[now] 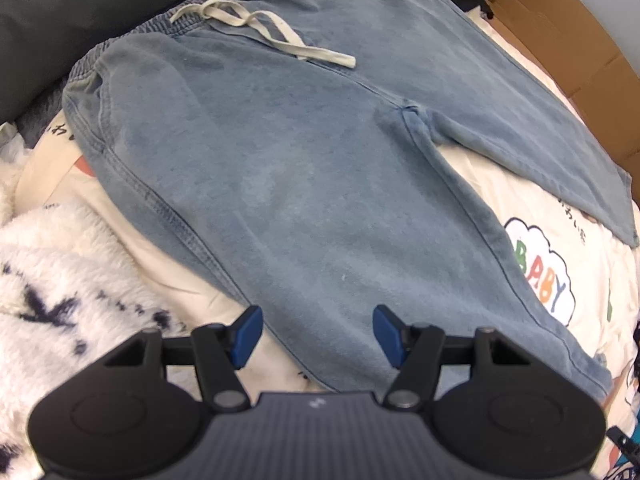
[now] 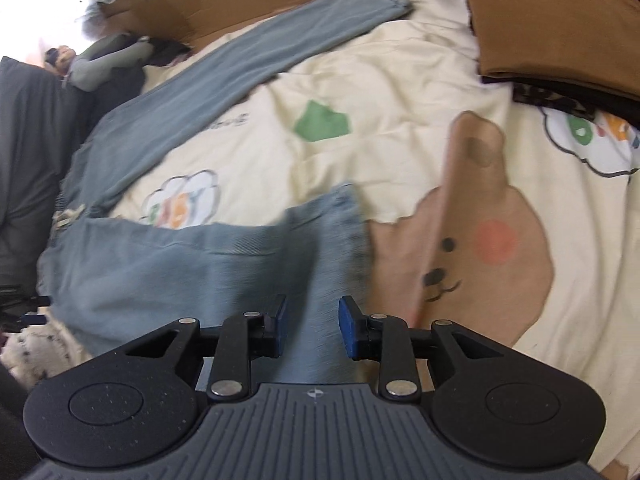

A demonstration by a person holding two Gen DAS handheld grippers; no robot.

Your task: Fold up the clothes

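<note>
- While your left gripper [image 1: 318, 336] hangs over the near leg of the blue trousers [image 1: 304, 184], its fingers [image 1: 249, 334] stand apart with only air between them, touching no cloth; it looks parked there to leave the garment flat.
- Your right gripper [image 2: 312, 328] has its fingers [image 2: 349, 330] partly parted, with the hem end of one trouser leg [image 2: 320, 256] lying in the gap. No pad visibly presses on the denim, so it reads as lying loose, though blur hides the contact.
- That leg's end is folded or bunched near the hem, probably because it was set down there as the first fold.
- Spread across the bed, the trousers lie front up, elastic waistband and cream drawstring [image 1: 256, 28] at the far end in the left wrist view, legs splayed apart toward you. The right wrist view shows the other leg [image 2: 248, 52] running out straight to its hem.
- Under them, the cream quilt [image 2: 400, 92] with its cartoon bear [image 2: 480, 240] and cloud print gives a wide, soft base for folding.
- At the edges sit a white fluffy blanket [image 1: 60, 280], a flattened cardboard box [image 1: 560, 60] and a brown folded cloth [image 2: 552, 20], all clear of the trousers.
- Judged from this lay, the folding has barely begun.
</note>
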